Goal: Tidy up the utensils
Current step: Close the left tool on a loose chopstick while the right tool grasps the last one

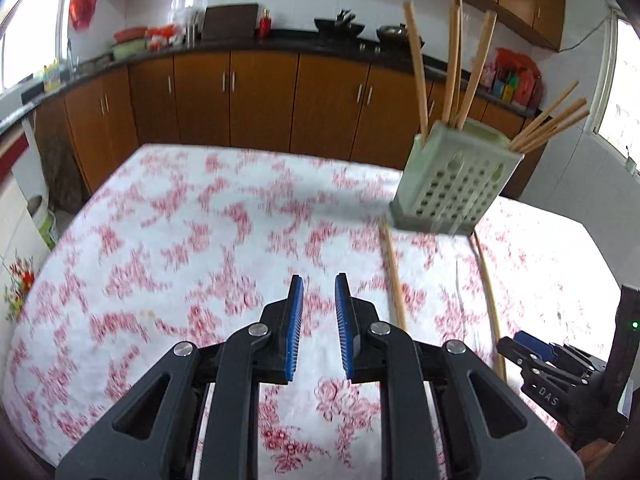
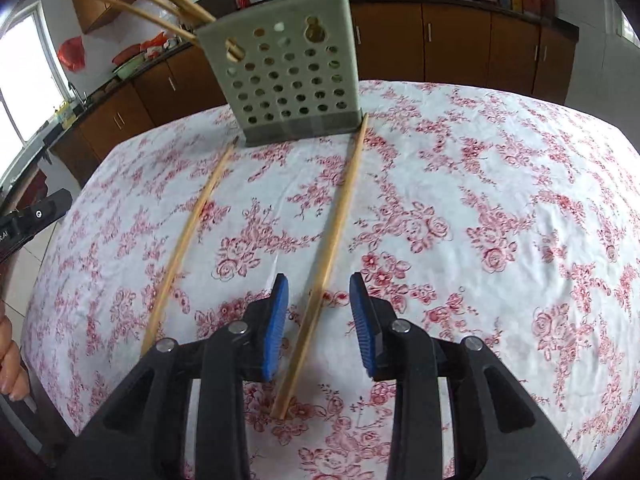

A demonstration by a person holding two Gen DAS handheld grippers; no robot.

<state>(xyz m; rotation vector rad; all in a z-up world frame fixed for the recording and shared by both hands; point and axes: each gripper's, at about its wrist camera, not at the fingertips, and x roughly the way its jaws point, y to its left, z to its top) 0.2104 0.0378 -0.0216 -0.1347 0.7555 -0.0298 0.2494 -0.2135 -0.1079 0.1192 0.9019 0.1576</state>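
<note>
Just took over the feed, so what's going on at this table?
Chopsticks are being sorted into the perforated holder, which already has several standing in it. Two still lie on the floral tablecloth. The right gripper is open, straddling the right-hand chopstick but not yet closed on it. The left gripper hovers open and empty; the left-hand chopstick is untouched.

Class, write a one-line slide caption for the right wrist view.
Open right gripper straddles a chopstick before the holder.

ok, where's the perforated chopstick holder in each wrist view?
Left wrist: chopstick holder upper right, far end of the tablecloth.
Right wrist: chopstick holder top centre-left, straight ahead of the right hand-held gripper.
Shared landmark: the two loose chopsticks lying on the cloth, far ends near the holder's base.
</note>
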